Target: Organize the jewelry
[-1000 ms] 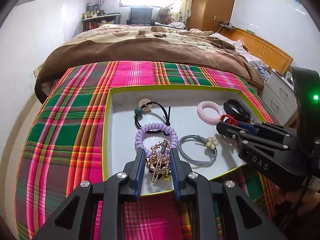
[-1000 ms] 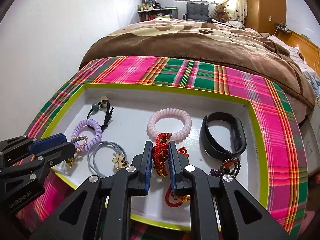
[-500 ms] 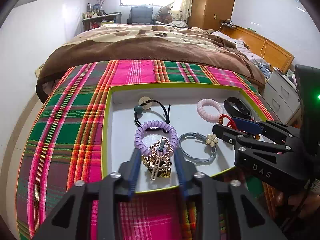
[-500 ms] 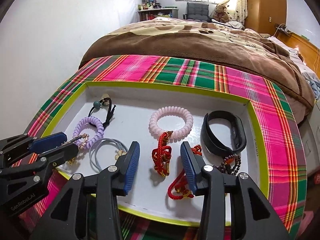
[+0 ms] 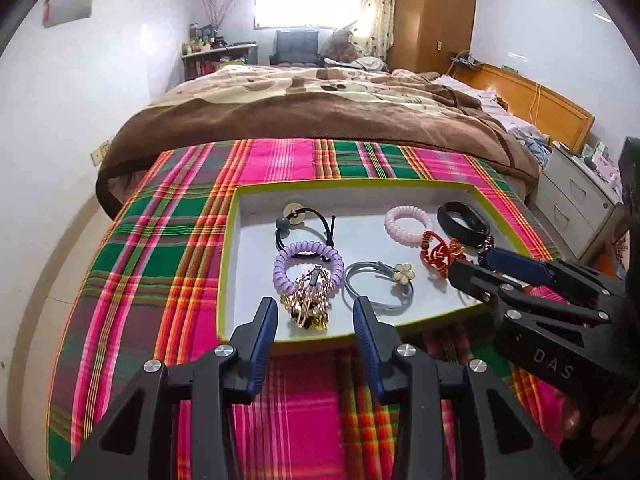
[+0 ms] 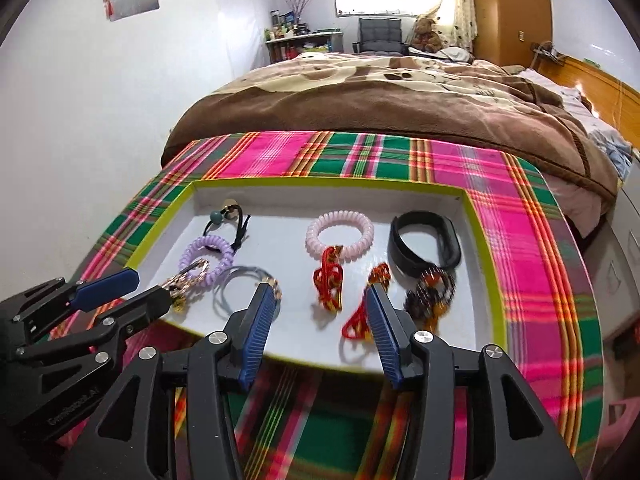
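A white tray with a lime rim (image 5: 228, 264) (image 6: 486, 276) lies on a plaid cloth. In it lie a gold chain piece (image 5: 310, 300) (image 6: 188, 276) on a purple coil band (image 5: 288, 256) (image 6: 208, 248), a grey tie with a flower (image 5: 380, 284), a pink coil band (image 5: 408, 222) (image 6: 340, 232), a red cord bracelet (image 5: 438, 254) (image 6: 330, 280), a black band (image 5: 460, 222) (image 6: 424, 244), a dark bead bracelet (image 6: 430, 294) and a black elastic (image 5: 304, 224). My left gripper (image 5: 316, 312) is open, just short of the gold piece. My right gripper (image 6: 320, 304) is open over the tray's near edge, empty.
The plaid cloth (image 5: 160, 264) covers a table in front of a bed with a brown blanket (image 5: 312, 120). A white wall is close on the left. A white drawer unit (image 5: 576, 200) stands at the right.
Both grippers opened and drew back toward the tray's near edge. The left let go of the gold piece; the right let go of the red cord bracelet, which lies in the tray.
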Demonstrator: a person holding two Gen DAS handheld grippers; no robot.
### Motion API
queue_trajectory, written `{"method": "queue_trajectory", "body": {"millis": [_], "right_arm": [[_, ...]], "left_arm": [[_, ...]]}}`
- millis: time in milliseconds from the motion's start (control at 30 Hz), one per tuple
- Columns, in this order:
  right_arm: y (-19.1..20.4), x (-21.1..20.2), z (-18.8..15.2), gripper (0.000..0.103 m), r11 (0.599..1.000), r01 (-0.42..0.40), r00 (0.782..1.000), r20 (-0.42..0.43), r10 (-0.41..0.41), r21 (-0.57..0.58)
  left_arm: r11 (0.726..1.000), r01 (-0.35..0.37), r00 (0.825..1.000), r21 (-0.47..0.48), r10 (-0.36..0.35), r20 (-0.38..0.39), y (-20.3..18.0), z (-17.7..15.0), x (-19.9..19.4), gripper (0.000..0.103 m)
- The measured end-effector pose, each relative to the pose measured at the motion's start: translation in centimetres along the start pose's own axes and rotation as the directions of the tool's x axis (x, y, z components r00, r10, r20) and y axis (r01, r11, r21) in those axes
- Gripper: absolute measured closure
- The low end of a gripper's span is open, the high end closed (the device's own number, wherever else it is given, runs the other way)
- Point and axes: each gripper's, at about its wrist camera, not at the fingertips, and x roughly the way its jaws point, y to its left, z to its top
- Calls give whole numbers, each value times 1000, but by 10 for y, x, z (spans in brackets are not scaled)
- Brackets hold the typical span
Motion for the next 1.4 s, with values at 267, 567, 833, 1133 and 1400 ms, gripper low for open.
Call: {"method": "queue_trajectory", "body": {"millis": [267,567,833,1133,1400], "right_arm": [[5,-29,-19,54,1000,21,999,38,-21,7],[10,-42,-35,54,999,39,998,52,-40,19],[12,-47,-43,54,999,41,998,54,-43,33],[13,-49,-46,54,998,46,997,52,-48,38],[14,-49,-47,54,998,44,998,48,-46,39]], "left_arm": [[999,-43,999,-25,44,27,-6,-17,-25,64],[997,-62,998,-44,63,18,-6,-33,-39,64],[996,-74,997,-52,75,27,-5,-34,-47,64],[996,-74,997,-47,75,27,-7,-35,-49,64],[996,-77,997,-40,78,27,-7,-35,-50,64]]}}
